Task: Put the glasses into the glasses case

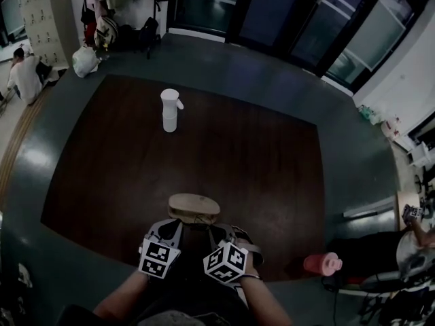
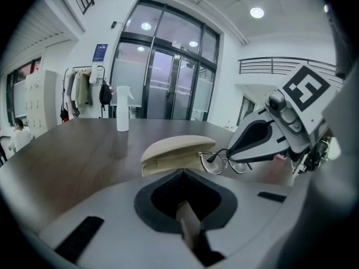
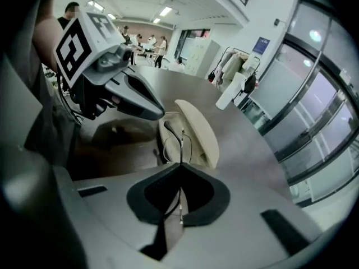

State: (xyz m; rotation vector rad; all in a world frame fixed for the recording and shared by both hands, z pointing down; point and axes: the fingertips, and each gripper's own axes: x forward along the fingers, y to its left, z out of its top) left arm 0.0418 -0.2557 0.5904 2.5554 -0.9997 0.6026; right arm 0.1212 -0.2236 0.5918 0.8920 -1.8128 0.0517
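Observation:
A beige glasses case (image 1: 194,206) lies open on the dark table, just ahead of both grippers. In the left gripper view the case (image 2: 174,150) gapes toward the right, and thin wire-framed glasses (image 2: 224,162) hang at its mouth, with the right gripper (image 2: 216,157) shut on them. In the right gripper view the glasses (image 3: 176,142) stick out of my right gripper (image 3: 179,164) over the case (image 3: 196,130). The left gripper (image 3: 160,115) hovers beside the case with its jaws together and nothing in them; in its own view the left gripper (image 2: 182,172) points at the case.
A white spray bottle (image 1: 170,110) stands on the far part of the brown table (image 1: 102,182). A pink object (image 1: 321,263) lies off the table's front right corner. A person (image 1: 24,73) sits on the floor far left; coats hang behind.

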